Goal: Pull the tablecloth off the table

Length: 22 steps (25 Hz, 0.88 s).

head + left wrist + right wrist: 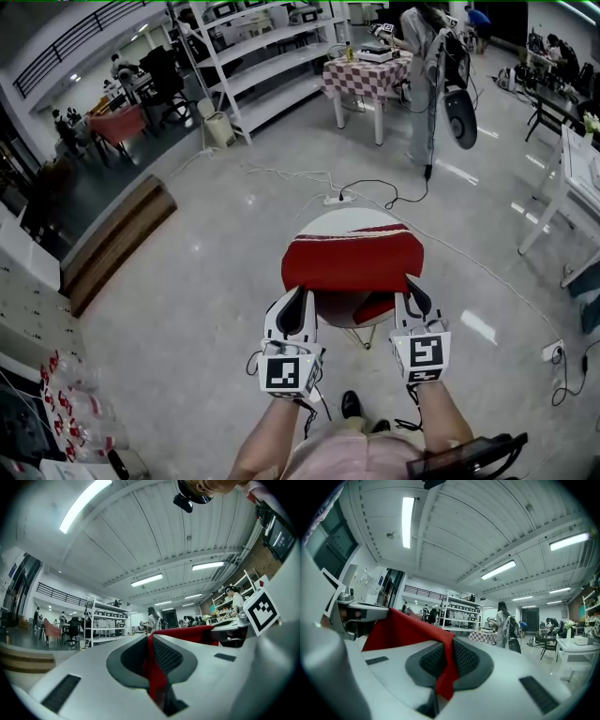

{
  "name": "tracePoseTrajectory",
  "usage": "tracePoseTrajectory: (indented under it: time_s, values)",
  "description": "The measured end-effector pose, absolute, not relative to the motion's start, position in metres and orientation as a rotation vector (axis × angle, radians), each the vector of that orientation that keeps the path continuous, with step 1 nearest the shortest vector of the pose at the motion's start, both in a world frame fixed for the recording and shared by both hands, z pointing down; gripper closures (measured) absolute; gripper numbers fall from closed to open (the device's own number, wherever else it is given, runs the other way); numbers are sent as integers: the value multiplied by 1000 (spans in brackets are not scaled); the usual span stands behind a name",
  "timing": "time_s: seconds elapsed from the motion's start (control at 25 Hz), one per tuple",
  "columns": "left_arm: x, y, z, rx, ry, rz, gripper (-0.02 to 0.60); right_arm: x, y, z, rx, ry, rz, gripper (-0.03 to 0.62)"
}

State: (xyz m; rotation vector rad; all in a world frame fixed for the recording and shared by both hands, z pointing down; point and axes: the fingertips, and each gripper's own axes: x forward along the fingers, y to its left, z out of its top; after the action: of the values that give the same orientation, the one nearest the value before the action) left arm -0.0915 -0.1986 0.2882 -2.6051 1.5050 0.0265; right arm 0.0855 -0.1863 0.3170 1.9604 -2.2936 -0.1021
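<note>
Now, tablecloth: the red tablecloth [352, 262] lies bunched across the near half of the round table [345, 221]. The far part of the white top is bare, and the cloth's near edge lifts off the rim toward the two grippers.
Left gripper: the left gripper [297, 292] has the cloth's near left corner. In the left gripper view its jaws are pressed together on a strip of red fabric that runs down the gap between the pads.
Right gripper: the right gripper [411, 287] has the near right corner. In the right gripper view it is clamped the same way, a red fold pinched between the pads and the rest of the cloth rising to the left.
Left arm: the left forearm [270, 436] reaches forward from the bottom of the head view, its gripper pointing level and away from the person.
Right arm: the right forearm [441, 412] runs alongside it, its gripper also level and pointing forward.
Spacing: the grippers sit side by side, apart, one at each end of the cloth's near edge, just short of the table rim.
Table base: a thin leg [361, 337] shows under the top, on the glossy grey floor [187, 309].
Beyond: a white power strip [337, 199] with a black cable lies just past the table. Farther back are white shelving [272, 56] and a checked table [361, 75].
</note>
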Motion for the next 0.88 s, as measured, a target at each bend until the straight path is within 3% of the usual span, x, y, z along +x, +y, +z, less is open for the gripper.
tracePoseTrajectory:
  time_s: [0.88]
  values:
    - [-83, -145, 288, -2557, 1555, 49, 535, 95, -140, 318, 1933, -2343, -123, 566]
